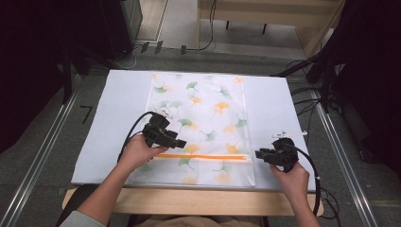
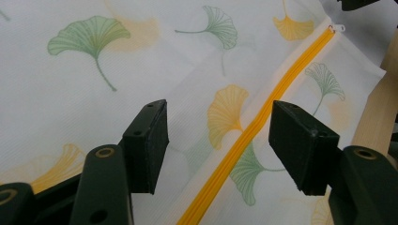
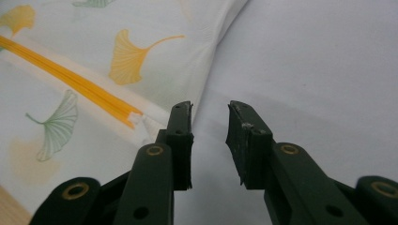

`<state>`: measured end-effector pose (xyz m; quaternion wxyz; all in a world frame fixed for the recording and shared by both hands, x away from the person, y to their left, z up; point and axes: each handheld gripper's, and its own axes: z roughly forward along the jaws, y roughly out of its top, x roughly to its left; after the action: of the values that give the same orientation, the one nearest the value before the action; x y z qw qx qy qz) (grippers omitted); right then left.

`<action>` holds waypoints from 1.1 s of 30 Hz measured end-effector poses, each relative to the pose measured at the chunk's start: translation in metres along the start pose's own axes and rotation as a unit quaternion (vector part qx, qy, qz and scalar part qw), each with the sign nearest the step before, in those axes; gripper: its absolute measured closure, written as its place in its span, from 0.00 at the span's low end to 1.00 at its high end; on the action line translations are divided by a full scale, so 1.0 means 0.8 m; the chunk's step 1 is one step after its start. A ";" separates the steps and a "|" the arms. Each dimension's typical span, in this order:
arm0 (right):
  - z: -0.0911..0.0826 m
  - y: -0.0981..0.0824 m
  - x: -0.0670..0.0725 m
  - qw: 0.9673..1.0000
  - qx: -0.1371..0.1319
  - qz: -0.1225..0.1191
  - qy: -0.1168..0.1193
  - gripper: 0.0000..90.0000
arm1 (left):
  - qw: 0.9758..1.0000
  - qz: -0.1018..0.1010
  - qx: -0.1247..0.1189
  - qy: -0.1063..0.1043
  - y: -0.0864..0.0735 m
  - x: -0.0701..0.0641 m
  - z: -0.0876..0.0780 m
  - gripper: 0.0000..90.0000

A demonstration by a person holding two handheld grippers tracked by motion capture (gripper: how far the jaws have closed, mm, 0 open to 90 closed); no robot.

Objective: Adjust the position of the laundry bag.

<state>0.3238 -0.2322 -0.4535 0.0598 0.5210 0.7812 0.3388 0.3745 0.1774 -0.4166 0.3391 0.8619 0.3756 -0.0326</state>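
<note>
Ginkgo-print pouch (image 1: 198,127) lies flat at centre of white-covered worktop (image 1: 118,118), orange zipper (image 1: 203,156) along near edge. Left tool (image 1: 182,143) at 8 o'clock of pouch, jaws wide, straddling zipper, nothing pressed. Right tool (image 1: 257,153) at 4 o'clock, just beside zipper end, jaws narrowly apart, empty, over bare cover.

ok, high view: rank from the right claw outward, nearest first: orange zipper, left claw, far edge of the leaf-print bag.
1. orange zipper: its end lies just left of the right claw, near the bag's right edge.
2. left claw: over the zipper's left part, across the bag.
3. far edge of the leaf-print bag: at the table's back, farthest.
</note>
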 end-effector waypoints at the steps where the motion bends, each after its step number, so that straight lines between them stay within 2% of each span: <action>1: -0.002 -0.001 0.001 1.000 0.000 0.000 -0.001 0.77 | 1.000 0.004 -0.001 0.001 0.001 -0.002 0.002 0.45; 4: -0.009 -0.005 0.006 1.000 -0.014 -0.002 -0.004 0.73 | 1.000 0.011 0.004 0.003 0.004 -0.011 0.009 0.55; 7: -0.009 -0.006 0.009 1.000 -0.013 -0.004 -0.008 0.72 | 1.000 0.016 0.001 -0.007 0.008 -0.019 0.016 0.60; 9: -0.009 -0.007 0.012 1.000 -0.011 -0.004 -0.008 0.70 | 1.000 0.024 0.008 -0.012 0.011 -0.024 0.024 0.64; 15: -0.004 -0.007 0.010 1.000 -0.012 0.001 -0.006 0.68 | 0.999 0.028 0.016 -0.020 0.013 -0.029 0.034 0.74; 26: 0.016 0.004 0.015 1.000 -0.013 0.002 -0.009 0.66 | 0.999 0.036 0.021 -0.016 0.014 -0.030 0.042 0.73; 33: 0.036 0.016 0.018 1.000 -0.013 0.008 -0.007 0.59 | 0.999 0.037 0.020 -0.012 0.014 -0.029 0.041 0.73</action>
<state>0.3401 -0.2035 -0.4646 0.0694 0.5290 0.7722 0.3451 0.3718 0.1379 -0.4283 0.3276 0.8814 0.3382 -0.0378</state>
